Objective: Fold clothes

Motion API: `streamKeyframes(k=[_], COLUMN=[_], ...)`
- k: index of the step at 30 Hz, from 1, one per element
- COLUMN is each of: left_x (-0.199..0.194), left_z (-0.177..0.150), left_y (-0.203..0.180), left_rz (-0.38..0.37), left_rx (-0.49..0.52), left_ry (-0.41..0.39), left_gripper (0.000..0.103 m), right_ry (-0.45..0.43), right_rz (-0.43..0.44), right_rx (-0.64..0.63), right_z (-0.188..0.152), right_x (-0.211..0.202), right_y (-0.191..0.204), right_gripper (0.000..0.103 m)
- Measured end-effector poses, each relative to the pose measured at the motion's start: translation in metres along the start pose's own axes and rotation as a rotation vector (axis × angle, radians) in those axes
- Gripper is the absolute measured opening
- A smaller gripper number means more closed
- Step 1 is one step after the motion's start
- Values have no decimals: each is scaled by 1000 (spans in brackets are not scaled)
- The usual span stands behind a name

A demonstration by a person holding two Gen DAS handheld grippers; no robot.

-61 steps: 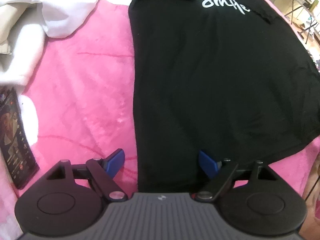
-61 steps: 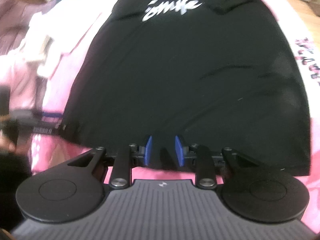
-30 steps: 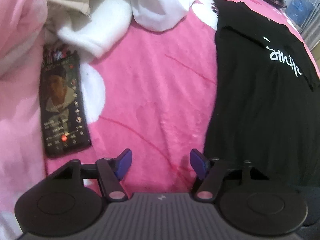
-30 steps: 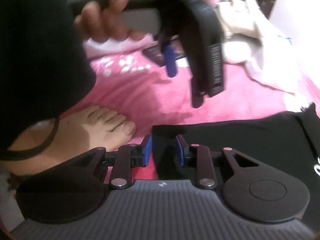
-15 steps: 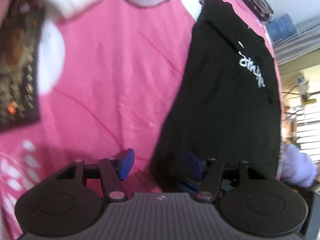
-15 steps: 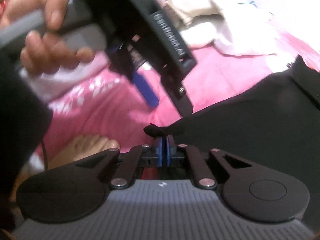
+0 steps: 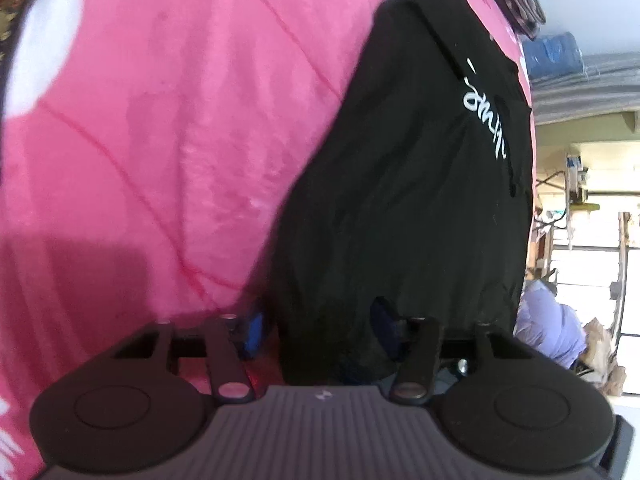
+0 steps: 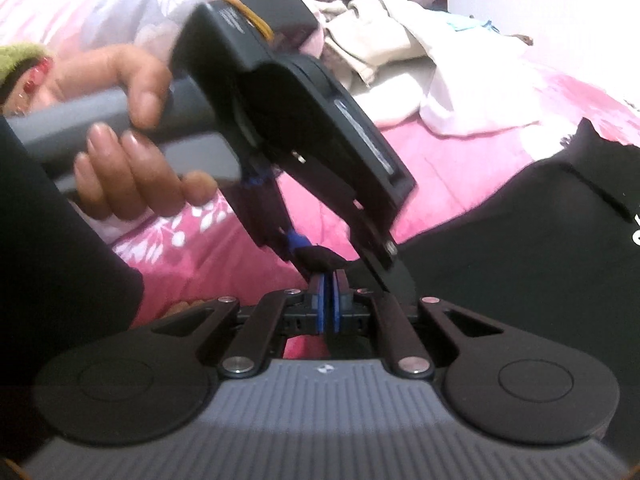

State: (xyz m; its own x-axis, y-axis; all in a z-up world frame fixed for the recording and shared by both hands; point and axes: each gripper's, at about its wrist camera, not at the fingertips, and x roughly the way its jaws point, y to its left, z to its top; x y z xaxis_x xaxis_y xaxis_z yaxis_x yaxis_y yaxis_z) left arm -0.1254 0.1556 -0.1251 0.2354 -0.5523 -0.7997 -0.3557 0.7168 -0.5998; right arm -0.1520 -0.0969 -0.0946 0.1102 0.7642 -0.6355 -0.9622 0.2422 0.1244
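Two blue pads of the right gripper [image 8: 329,305] are pinched together on a corner of the one black shirt [image 8: 520,248], which spreads away to their right over the pink blanket [image 8: 448,168]. The left gripper [image 7: 316,330], gripped by a hand [image 8: 132,140], has just been closing with the shirt's hem between its jaws, but whether the pads press the cloth cannot be told. Beyond the fingers lies one heap of pale clothes [image 8: 420,80].
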Motion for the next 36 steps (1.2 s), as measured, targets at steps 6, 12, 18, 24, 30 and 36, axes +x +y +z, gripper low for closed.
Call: streamKeyframes(k=[6, 12, 18, 24, 30, 36], left_x=[12, 17, 23, 29, 33, 35], left_z=[-7, -26, -47, -60, -65, -65], left_y=[-20, -47, -70, -81, -89, -93], left_rz=[68, 190, 319, 393, 439, 465], left_rx=[117, 329, 563, 678, 716, 732], left_ry=[-17, -57, -80, -99, -109, -114], left_gripper=[7, 5, 5, 5, 5, 5], right_ry=[8, -38, -75, -57, -83, -156], right_rz=[29, 25, -362, -651, -580, -540], right_rx=[43, 425, 732, 937, 1136, 1226], right_z=[-1, -24, -89, -171, -222, -238], right_x=[-8, -64, -161, -249, -257, -262], right_y=[-6, -69, -130, -166, -178, -187], right_gripper=[7, 34, 41, 43, 42, 39])
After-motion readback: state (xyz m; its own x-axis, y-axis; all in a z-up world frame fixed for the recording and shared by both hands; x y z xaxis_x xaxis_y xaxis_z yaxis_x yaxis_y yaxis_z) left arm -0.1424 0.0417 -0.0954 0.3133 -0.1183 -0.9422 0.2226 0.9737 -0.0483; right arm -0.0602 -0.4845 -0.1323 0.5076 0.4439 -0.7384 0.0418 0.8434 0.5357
